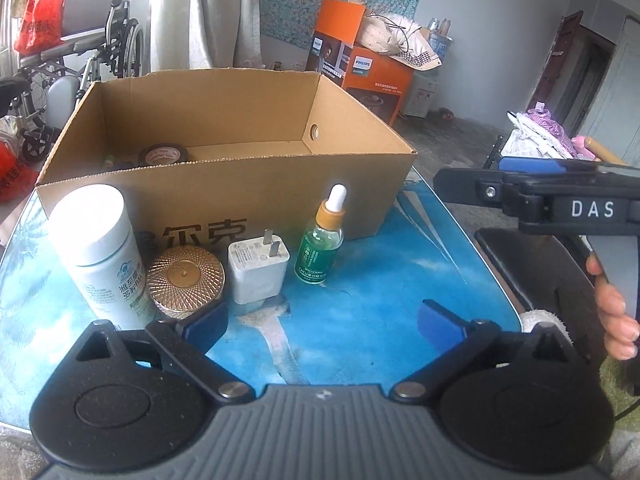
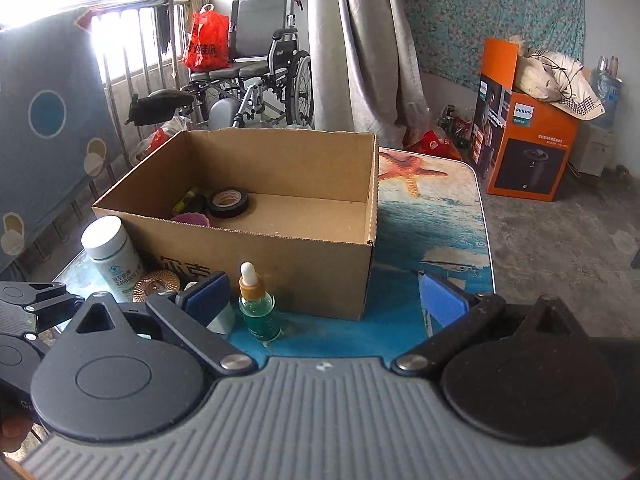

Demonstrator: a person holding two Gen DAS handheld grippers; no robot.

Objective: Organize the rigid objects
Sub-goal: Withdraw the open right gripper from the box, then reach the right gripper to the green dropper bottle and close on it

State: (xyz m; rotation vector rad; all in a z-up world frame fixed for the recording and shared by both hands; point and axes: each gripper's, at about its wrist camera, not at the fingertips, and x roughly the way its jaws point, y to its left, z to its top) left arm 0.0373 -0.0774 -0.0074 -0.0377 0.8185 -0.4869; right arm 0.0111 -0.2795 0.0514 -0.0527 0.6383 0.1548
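An open cardboard box (image 1: 224, 200) (image 2: 280, 256) stands on the blue printed table and holds a black tape roll (image 1: 162, 155) (image 2: 228, 202) and small items. In front of it stand a white bottle (image 1: 100, 256) (image 2: 110, 254), a gold-lidded jar (image 1: 185, 280) (image 2: 156, 286), a white charger plug (image 1: 258, 268) and a green dropper bottle (image 1: 322, 240) (image 2: 258, 304). My left gripper (image 1: 324, 326) is open and empty just short of the jar and charger. My right gripper (image 2: 324, 300) is open and empty, with the dropper bottle near its left finger.
The right gripper's body (image 1: 560, 204) shows at the right of the left wrist view. The table edge (image 2: 486, 240) drops to the floor on the right. An orange Philips box (image 2: 528, 148), a wheelchair (image 2: 264, 72) and a curtain stand behind.
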